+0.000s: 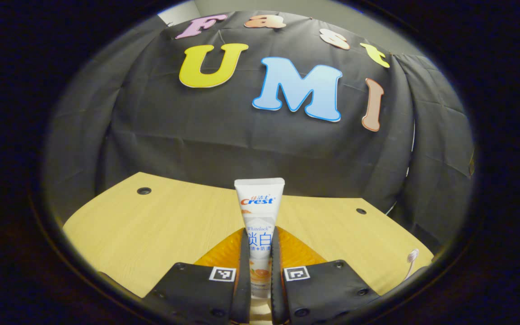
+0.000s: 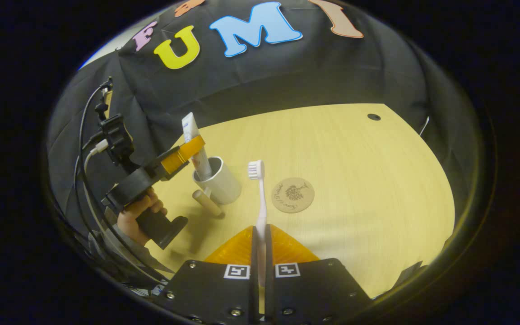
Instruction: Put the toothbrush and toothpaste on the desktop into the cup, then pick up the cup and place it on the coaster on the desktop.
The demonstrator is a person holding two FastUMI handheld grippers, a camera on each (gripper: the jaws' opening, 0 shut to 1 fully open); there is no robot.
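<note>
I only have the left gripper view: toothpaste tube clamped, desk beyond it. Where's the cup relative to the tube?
Observer: In the right gripper view the cup stands on the desk right under the left gripper; the lower end of the toothpaste is already inside its mouth.
Operator: Tube upright?
Observer: Roughly, leaning a little, with its flat end up.
Operator: Toothbrush status?
Observer: The right gripper is shut on the toothbrush, bristle head pointing away from the camera, above the desk and not yet in the cup.
Operator: Coaster?
Observer: The round coaster lies flat to the right of the cup, nothing on it.
</note>
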